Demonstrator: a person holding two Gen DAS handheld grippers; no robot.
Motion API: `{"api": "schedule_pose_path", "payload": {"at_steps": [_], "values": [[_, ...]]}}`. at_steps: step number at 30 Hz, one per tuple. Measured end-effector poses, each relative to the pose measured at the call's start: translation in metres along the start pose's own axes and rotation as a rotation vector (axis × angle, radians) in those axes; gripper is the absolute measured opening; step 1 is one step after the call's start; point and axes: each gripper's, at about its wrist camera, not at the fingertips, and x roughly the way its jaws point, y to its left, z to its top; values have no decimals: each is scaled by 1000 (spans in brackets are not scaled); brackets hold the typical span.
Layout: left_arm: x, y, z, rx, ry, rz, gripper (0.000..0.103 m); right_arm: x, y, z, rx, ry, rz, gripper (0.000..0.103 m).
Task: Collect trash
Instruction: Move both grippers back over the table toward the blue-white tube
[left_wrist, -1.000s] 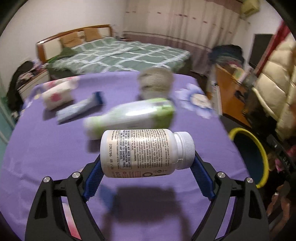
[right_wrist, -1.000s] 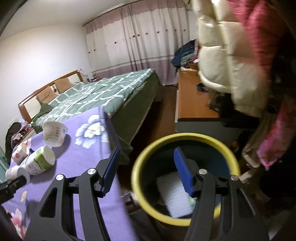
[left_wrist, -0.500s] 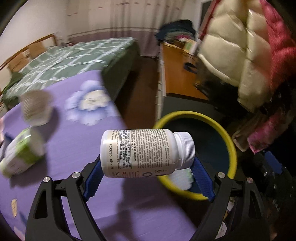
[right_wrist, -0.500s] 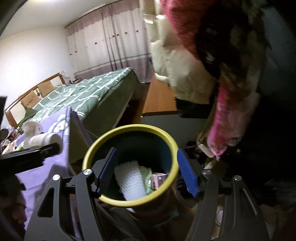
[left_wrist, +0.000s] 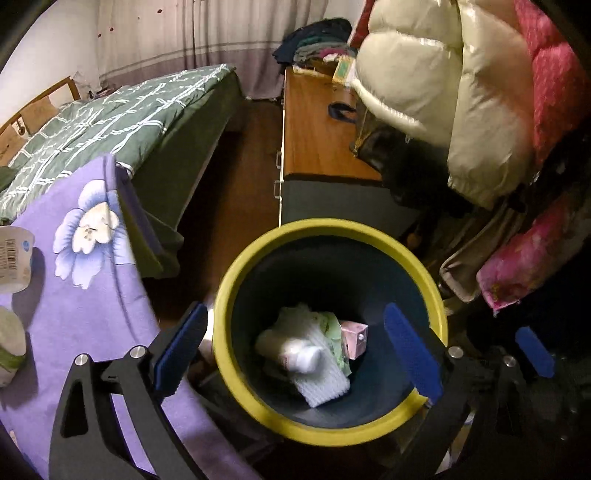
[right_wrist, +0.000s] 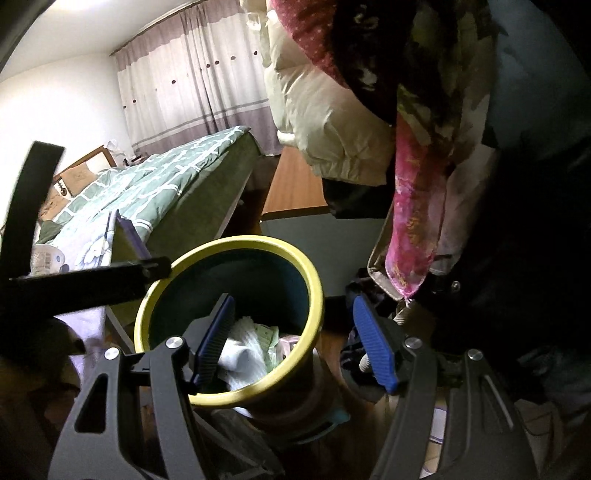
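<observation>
A green checked bed (left_wrist: 122, 122) is standing by the curtains (right_wrist: 192, 85). A cream puffy jacket (left_wrist: 436, 85) is hanging above the wooden desk (left_wrist: 314, 136).

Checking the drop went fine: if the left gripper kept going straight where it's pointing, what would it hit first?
Likely the white bottle lying on the trash inside the yellow-rimmed bin; the open left gripper points into its mouth, though depth is unclear.

The table (left_wrist: 92, 317), under a purple flowered cloth (left_wrist: 88, 229), carries a white paper cup (left_wrist: 14, 258) with a barcode label near its far edge and a white-and-green bottle (left_wrist: 9, 345) nearer, both well back from its right edge. Just off that edge, the yellow-rimmed bin (left_wrist: 236, 273) stands on the wooden floor (left_wrist: 240, 184).
</observation>
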Motion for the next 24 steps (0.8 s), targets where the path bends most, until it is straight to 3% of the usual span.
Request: {"api": "schedule_pose_path", "payload": {"at_steps": [6,12,24], "values": [[-57,48,-11,-63,-121,22,97,-1,17,0,-20,-4,25,66],[-125,130,-45,-160,-240,119,98,-6,46,-2,-65,-3,58,67],[-235,291,-139,-357,-411,417,98,-16,141,-9,-200,12,148,67]]}}
